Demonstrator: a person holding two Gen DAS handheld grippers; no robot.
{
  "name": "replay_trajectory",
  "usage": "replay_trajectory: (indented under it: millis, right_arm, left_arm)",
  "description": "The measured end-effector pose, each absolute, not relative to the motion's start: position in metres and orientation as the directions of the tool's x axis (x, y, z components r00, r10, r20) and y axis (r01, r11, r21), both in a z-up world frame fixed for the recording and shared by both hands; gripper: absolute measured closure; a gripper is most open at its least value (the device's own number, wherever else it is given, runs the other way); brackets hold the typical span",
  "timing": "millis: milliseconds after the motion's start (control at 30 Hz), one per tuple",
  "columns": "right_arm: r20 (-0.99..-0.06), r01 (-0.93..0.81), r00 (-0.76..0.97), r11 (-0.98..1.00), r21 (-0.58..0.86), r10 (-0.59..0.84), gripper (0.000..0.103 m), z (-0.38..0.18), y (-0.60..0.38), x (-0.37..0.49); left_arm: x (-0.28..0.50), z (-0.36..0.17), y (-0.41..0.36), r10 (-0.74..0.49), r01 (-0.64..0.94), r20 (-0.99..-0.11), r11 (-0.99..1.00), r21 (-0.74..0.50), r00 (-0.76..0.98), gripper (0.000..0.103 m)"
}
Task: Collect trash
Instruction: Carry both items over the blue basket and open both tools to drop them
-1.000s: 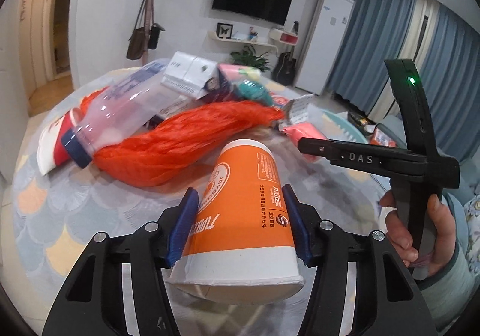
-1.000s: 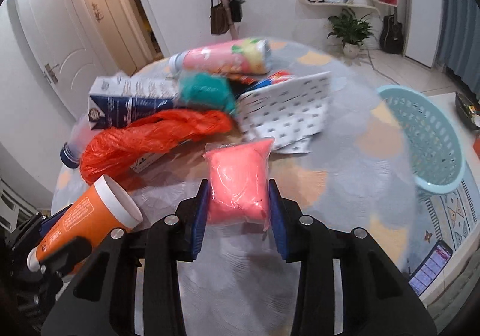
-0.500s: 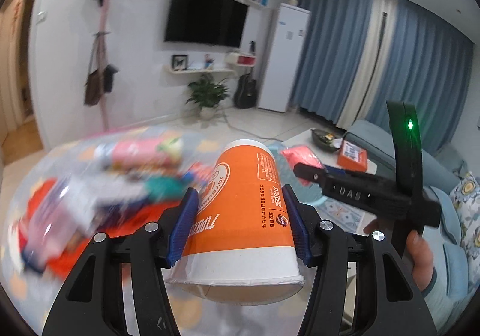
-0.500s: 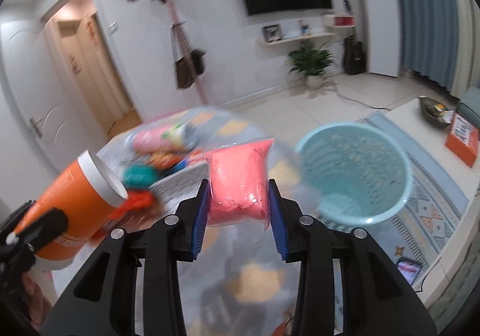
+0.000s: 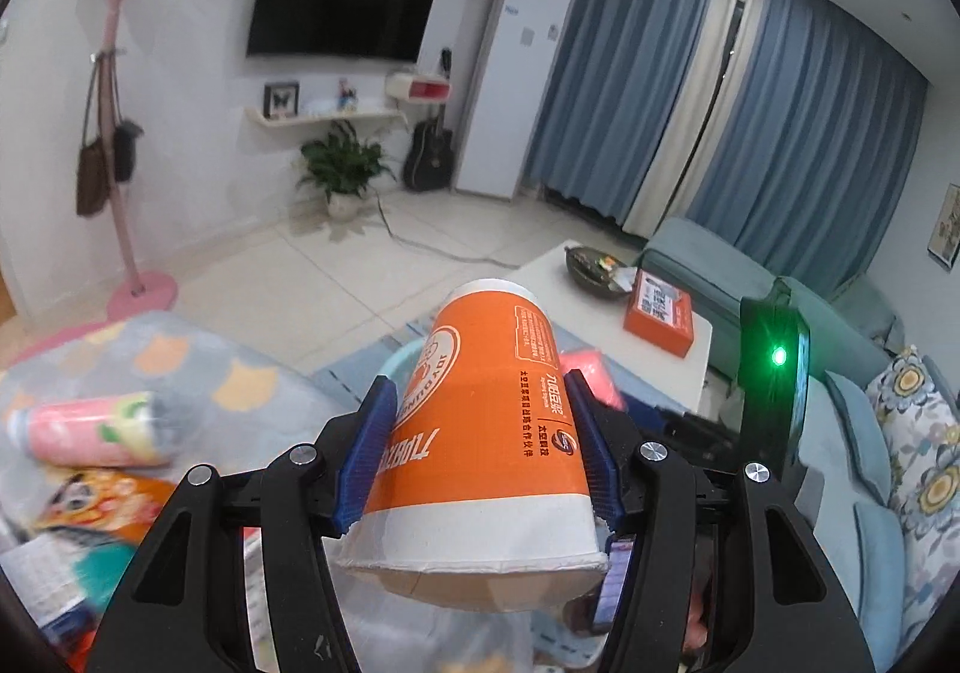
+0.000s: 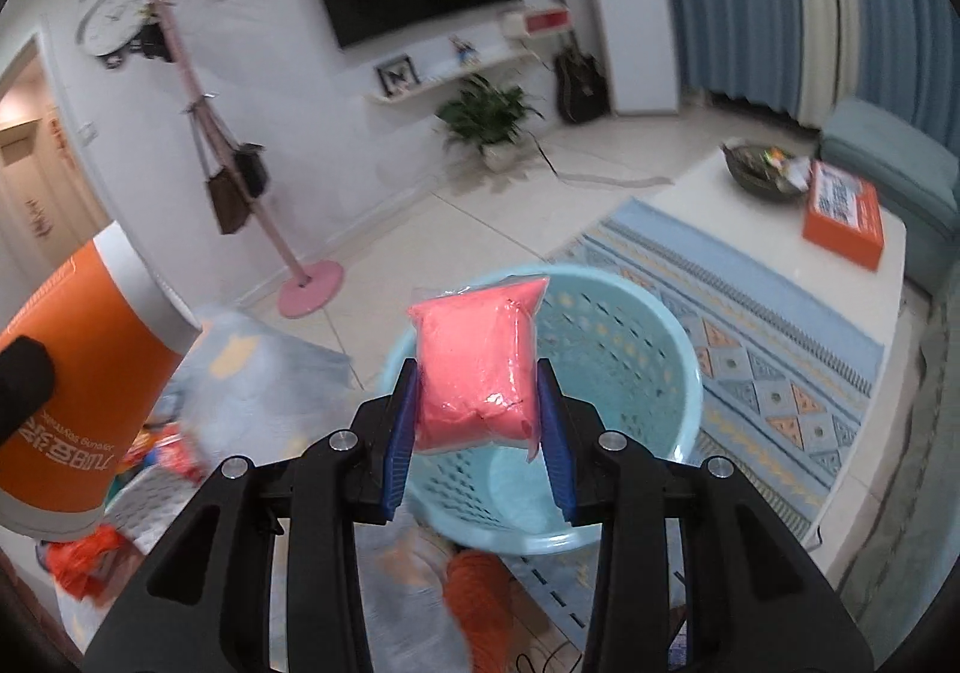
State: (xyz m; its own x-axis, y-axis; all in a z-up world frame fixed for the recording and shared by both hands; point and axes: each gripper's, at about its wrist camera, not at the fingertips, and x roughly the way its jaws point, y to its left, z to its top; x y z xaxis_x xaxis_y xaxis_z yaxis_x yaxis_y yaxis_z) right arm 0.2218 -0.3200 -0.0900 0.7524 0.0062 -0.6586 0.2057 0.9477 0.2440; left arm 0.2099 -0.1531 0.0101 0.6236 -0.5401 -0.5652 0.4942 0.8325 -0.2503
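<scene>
Left wrist view: left claw (image 5: 480,457) clamped on orange paper cup (image 5: 486,433), blue pads pressed against both sides, cup tilted with its wide mouth toward the lens. Behind the cup, only a sliver of blue basket (image 5: 401,367) rim and a scrap of pink packet (image 5: 591,373) showing; right claw's black body mostly hidden there, green light glowing on its upright part. Left of the cup, tabletop (image 5: 180,367) under a patterned cloth, pink can (image 5: 90,430) lying on its side, everything lower down smeared by blur.

Right wrist view: right claw (image 6: 480,421) pinching pink packet (image 6: 480,367) between its pads, packet upright, directly in front of blue basket (image 6: 630,349). Basket's near rim cut off behind the claw arms. Left of the basket, orange paper cup (image 6: 78,385) huge at the frame edge, partly cropped. Below the basket, orange blur, hard to identify.
</scene>
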Motion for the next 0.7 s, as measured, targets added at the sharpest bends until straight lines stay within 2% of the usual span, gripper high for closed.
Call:
replay_trajectory:
  millis: [200, 400, 533, 700]
  right_arm:
    - [-0.734, 0.272, 0.679, 0.928, 0.254, 0.002, 0.068, -0.127, -0.341, 0.248]
    - [-0.773, 0.313, 0.635, 0.911, 0.267, 0.009, 0.068, -0.150, -0.358, 0.260]
    - [-0.784, 0.328, 0.621, 0.904, 0.272, 0.010, 0.063, -0.155, -0.364, 0.262]
    - [-0.777, 0.328, 0.630, 0.902, 0.279, 0.011, 0.053, -0.148, -0.362, 0.255]
  left_arm:
    - [0.253, -0.023, -0.177, -0.536, 0.464, -0.626, 0.835, -0.295, 0.567, 0.048]
    - [0.277, -0.048, -0.194, -0.513, 0.436, -0.685, 0.846, -0.306, 0.516, 0.048]
    - [0.280, -0.054, -0.192, -0.506, 0.420, -0.696, 0.852, -0.313, 0.509, 0.030]
    - [0.267, -0.048, -0.180, -0.512, 0.417, -0.679, 0.851, -0.319, 0.526, 0.030]
